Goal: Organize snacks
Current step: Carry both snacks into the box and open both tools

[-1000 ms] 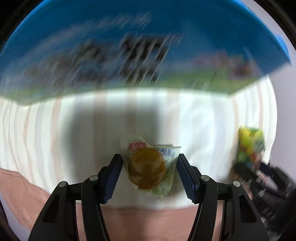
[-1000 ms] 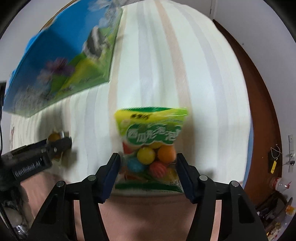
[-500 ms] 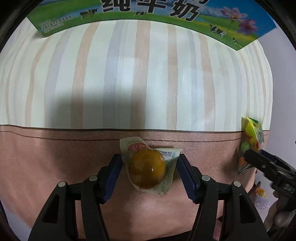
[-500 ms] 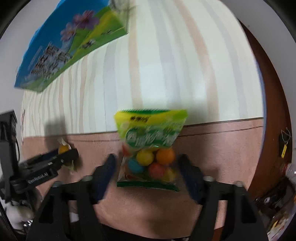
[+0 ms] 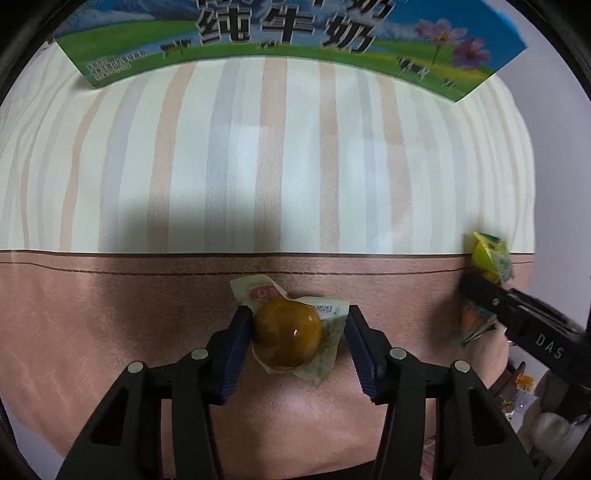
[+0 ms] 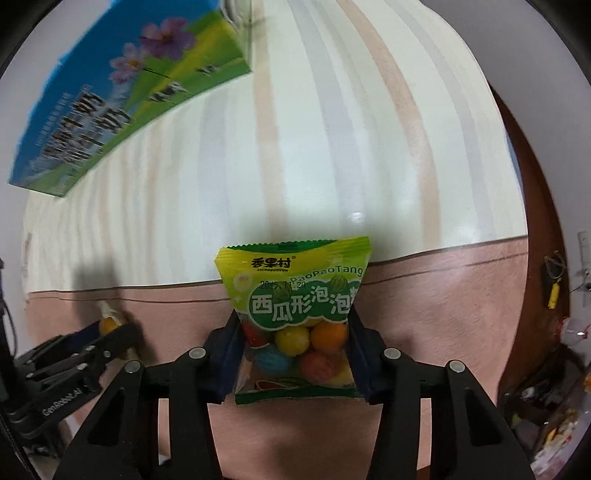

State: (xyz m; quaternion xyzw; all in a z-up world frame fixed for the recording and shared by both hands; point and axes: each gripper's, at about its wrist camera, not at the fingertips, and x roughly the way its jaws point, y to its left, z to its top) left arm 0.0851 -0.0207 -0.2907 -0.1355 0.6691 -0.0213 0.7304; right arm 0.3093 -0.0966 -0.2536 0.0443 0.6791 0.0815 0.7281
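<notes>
You can read "纯牛奶" on the milk carton (image 5: 288,33), "香果村" and "PaoPaoTang" on the gum bag (image 6: 295,295), and "DAS" on the right gripper (image 5: 480,291).

Home: striped tablecloth (image 5: 295,155), milk carton (image 5: 288,40)

A round amber jelly (image 5: 287,332) in a clear crinkled wrapper (red logo, barcode strip) sits over the pink band of the bench (image 5: 147,332). Well to its right, a green-and-yellow bag of gumballs (image 6: 295,317) stands upright, its clear window showing yellow, orange, blue and red balls. A blue-and-green milk carton (image 5: 288,37) lies far back.
</notes>
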